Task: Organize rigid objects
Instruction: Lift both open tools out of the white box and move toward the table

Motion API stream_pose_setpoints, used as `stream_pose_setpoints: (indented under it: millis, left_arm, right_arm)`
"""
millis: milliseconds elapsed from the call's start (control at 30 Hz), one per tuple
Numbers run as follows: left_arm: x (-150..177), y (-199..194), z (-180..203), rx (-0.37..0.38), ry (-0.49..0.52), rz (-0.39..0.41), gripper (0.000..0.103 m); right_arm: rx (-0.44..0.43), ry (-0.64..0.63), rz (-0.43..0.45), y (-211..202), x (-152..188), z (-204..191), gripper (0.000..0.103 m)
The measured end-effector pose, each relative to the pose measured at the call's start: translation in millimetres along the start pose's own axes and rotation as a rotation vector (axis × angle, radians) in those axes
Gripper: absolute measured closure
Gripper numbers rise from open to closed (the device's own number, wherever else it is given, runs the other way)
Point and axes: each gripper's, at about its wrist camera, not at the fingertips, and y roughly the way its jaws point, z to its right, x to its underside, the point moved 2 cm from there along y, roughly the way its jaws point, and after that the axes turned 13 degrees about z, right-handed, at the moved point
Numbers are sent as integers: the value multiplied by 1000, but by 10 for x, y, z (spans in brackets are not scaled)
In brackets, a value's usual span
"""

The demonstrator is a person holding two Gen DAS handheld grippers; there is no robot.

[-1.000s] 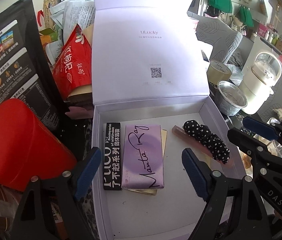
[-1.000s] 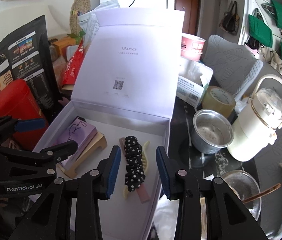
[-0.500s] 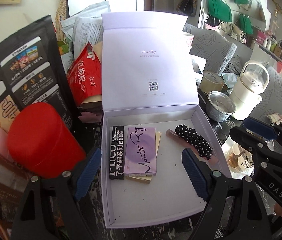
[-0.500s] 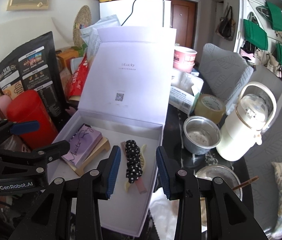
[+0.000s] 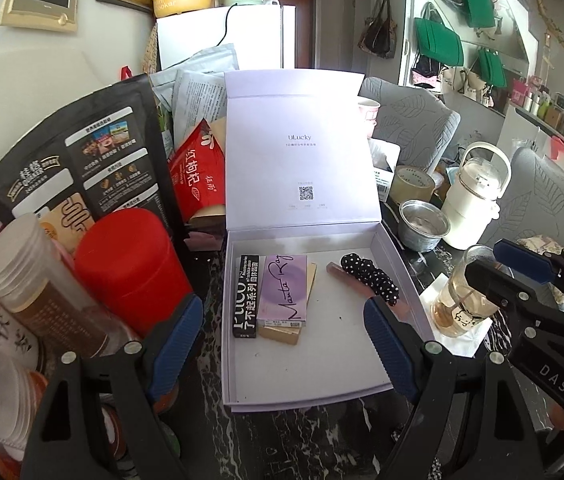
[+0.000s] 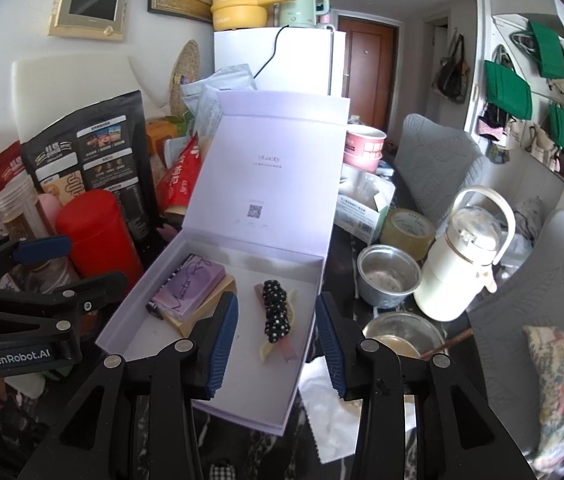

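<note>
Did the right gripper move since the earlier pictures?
Yes. The right gripper, holding nothing, jaws opening, pulled back and up from the box, which looks smaller now.

White box [image 5: 237, 360] lying open with bare floor toward its near edge, upright lid [image 5: 298, 152] blocking the far side, red canister [image 5: 129, 268] crowding left, glass cup [image 5: 462, 300] standing just right.

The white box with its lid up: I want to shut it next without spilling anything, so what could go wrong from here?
Two risks stand out. The lid stands upright among leaning bags such as the red packet, which could slump as it swings. A glass of liquid sits close beside the white box on the right gripper's side, so a sideways nudge could tip it.
</note>
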Motion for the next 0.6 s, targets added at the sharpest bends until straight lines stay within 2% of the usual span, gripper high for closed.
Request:
stream_pose_setpoints:
  millis: [100, 600]
  left_arm:
    - [29, -113, 3, -8, 0, 8, 17]
    - [272, -684, 37, -6, -1, 51, 16]
  right_arm:
    - [1, -1, 10, -122, 22, -2, 60]
    - [-6, 1, 32, -653, 230, -82, 57]
